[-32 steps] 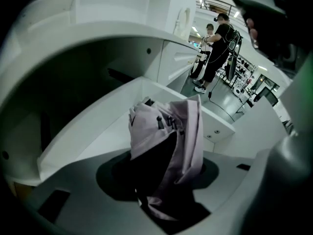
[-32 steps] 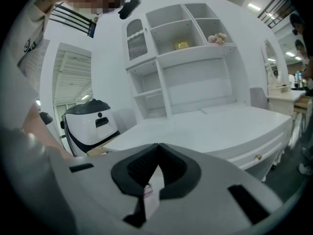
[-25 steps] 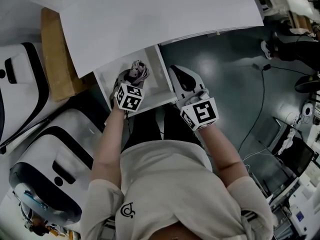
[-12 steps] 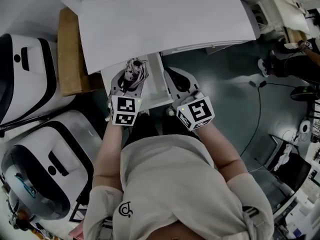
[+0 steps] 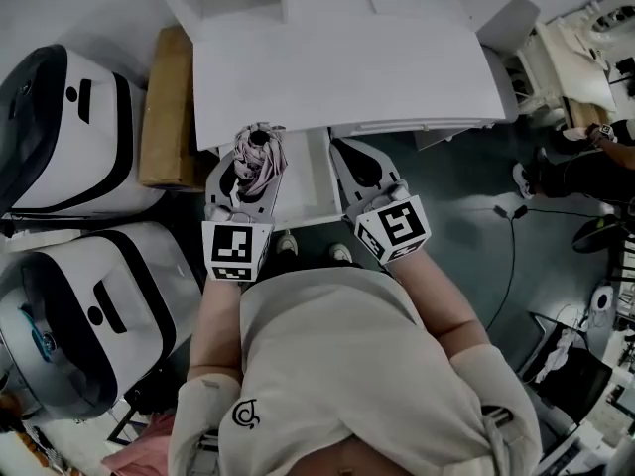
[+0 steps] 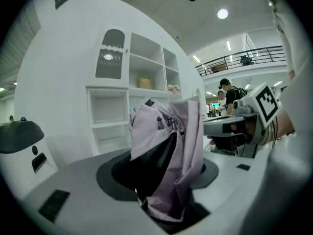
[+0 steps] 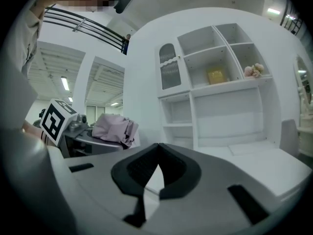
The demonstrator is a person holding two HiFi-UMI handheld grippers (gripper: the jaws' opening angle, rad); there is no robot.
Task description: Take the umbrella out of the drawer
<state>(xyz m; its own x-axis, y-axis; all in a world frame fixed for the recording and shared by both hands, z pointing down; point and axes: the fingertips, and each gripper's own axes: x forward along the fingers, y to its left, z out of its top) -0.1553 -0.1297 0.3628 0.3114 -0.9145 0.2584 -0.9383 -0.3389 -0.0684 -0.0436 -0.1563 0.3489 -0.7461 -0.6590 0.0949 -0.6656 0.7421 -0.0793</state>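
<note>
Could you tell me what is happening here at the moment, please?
A person stands at a white cabinet with a hand-held gripper in each hand. The left hand-held gripper is clamped on a folded pale-pink umbrella and holds it over the open drawer, with the cabinet's shelves behind it. The right hand-held gripper is shut and empty, beside the drawer.

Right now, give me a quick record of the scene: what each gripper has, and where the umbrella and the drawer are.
left gripper: jaws shut on the umbrella
umbrella: folded, pale purple, held in the air, seemingly clear of the drawer
right gripper: jaws together, nothing between them
drawer: white, open, seen between the two grippers in the head view
</note>
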